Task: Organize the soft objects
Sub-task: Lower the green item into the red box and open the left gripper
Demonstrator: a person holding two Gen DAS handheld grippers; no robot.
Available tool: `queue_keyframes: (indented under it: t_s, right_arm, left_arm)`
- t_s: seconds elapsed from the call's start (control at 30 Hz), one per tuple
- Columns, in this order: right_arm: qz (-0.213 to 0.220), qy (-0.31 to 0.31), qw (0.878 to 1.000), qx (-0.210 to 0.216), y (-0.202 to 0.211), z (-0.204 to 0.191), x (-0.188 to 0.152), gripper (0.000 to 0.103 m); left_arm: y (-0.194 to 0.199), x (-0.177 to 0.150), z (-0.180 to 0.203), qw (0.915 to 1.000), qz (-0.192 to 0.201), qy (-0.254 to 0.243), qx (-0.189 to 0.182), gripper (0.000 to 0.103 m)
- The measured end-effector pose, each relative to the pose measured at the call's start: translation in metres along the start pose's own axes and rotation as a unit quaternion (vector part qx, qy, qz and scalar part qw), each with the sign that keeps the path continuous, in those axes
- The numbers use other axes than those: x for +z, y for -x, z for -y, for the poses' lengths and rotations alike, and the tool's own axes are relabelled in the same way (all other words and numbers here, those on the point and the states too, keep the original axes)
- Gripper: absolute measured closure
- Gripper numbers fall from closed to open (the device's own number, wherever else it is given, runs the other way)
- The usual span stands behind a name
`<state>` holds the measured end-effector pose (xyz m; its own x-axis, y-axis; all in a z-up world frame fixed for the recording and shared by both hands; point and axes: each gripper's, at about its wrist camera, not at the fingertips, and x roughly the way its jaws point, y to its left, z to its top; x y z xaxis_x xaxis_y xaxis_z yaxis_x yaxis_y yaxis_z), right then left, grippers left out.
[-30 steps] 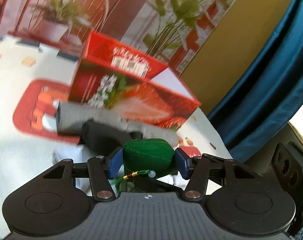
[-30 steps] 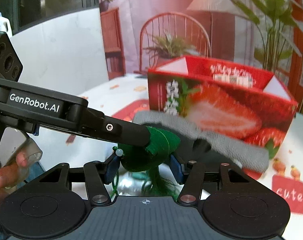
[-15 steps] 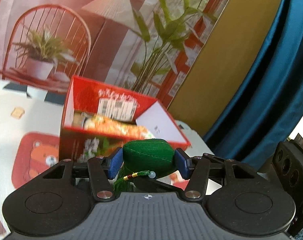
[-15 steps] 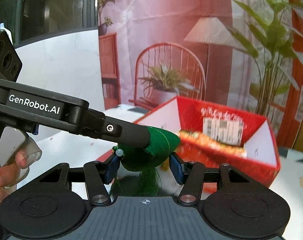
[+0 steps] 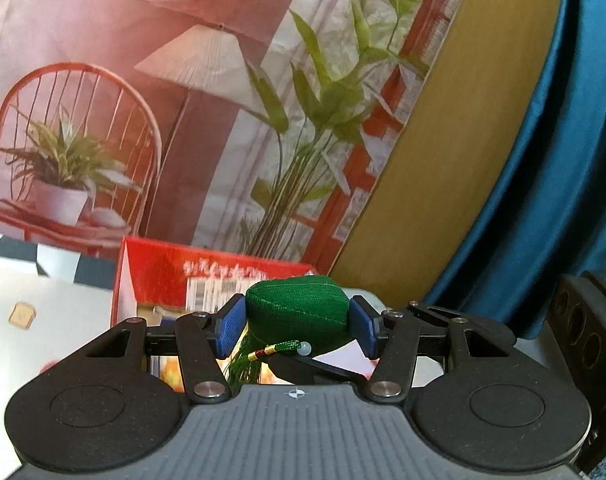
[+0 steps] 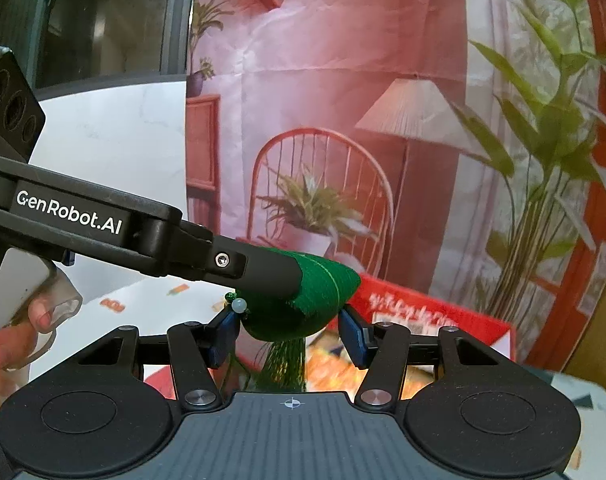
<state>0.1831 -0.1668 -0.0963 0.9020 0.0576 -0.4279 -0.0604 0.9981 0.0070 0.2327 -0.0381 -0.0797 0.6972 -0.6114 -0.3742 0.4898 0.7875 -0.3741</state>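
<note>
A green fabric sachet with a bead and a green tassel hangs in the air, held by both grippers at once. My left gripper is shut on it, its blue pads pressing both sides. My right gripper is shut on the same sachet from below. In the right wrist view the left gripper's black finger crosses in from the left and covers part of the sachet. An open red strawberry-print box stands on the table just beyond and below the sachet, with orange-patterned contents inside.
The white patterned tablecloth spreads to the left of the box. A printed backdrop with a chair, lamp and plants hangs behind it, and a blue curtain hangs to the right. A person's hand grips the left handle.
Both grippers have risen together with the sachet and come closer to the box. The box now sits lower in view with its open top showing. The grey cloth has dropped out of sight.
</note>
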Motion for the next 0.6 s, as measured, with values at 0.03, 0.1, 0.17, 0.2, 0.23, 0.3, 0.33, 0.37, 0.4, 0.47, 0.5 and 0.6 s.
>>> queue_keyframes:
  t_s: [0.03,0.1,0.17,0.2,0.23,0.3,0.33,0.37,0.4,0.47,0.5,0.6]
  right_arm:
    - [0.004,0.000,1.000,0.001,-0.003,0.004,0.005,0.052]
    - [0.011,0.003,1.000,0.002,-0.008,0.010,0.016,0.052]
    - [0.020,0.007,1.000,0.002,-0.013,0.017,0.025,0.052]
    - [0.023,0.009,1.000,0.001,-0.015,0.019,0.029,0.052]
    - [0.024,0.010,1.000,-0.001,-0.019,0.022,0.034,0.052]
    - [0.026,0.015,1.000,-0.005,-0.026,0.026,0.039,0.052]
    - [0.028,0.018,0.999,-0.007,-0.029,0.028,0.041,0.052]
    - [0.030,0.018,0.999,-0.008,-0.032,0.030,0.044,0.052]
    - [0.031,0.017,0.999,-0.009,-0.036,0.032,0.045,0.052]
    - [0.036,0.011,0.999,-0.007,-0.042,0.037,0.048,0.052]
    - [0.037,0.008,0.999,-0.006,-0.045,0.039,0.048,0.052]
    - [0.026,0.007,1.000,0.000,-0.061,0.041,0.046,0.052]
  left_arm:
    - [-0.002,0.005,-0.001,1.0000,0.004,0.002,-0.001,0.045]
    - [-0.005,0.014,-0.003,0.9999,0.014,0.004,-0.004,0.045]
    - [-0.008,0.021,-0.004,0.9998,0.020,0.004,-0.005,0.045]
    - [-0.011,0.025,-0.005,0.9998,0.022,0.003,-0.004,0.045]
    - [-0.014,0.029,-0.004,0.9997,0.023,0.001,-0.003,0.045]
    - [-0.017,0.033,-0.005,0.9997,0.025,-0.002,-0.001,0.045]
    - [-0.019,0.034,-0.006,0.9997,0.025,-0.004,-0.001,0.045]
    - [-0.021,0.035,-0.006,0.9997,0.024,-0.006,0.001,0.045]
    - [-0.024,0.036,-0.007,0.9997,0.023,-0.009,0.004,0.045]
    - [-0.030,0.035,-0.011,0.9997,0.018,-0.012,0.012,0.045]
    - [-0.033,0.035,-0.014,0.9997,0.018,-0.010,0.015,0.045]
    - [-0.045,0.035,-0.025,0.9997,0.008,0.004,0.022,0.045]
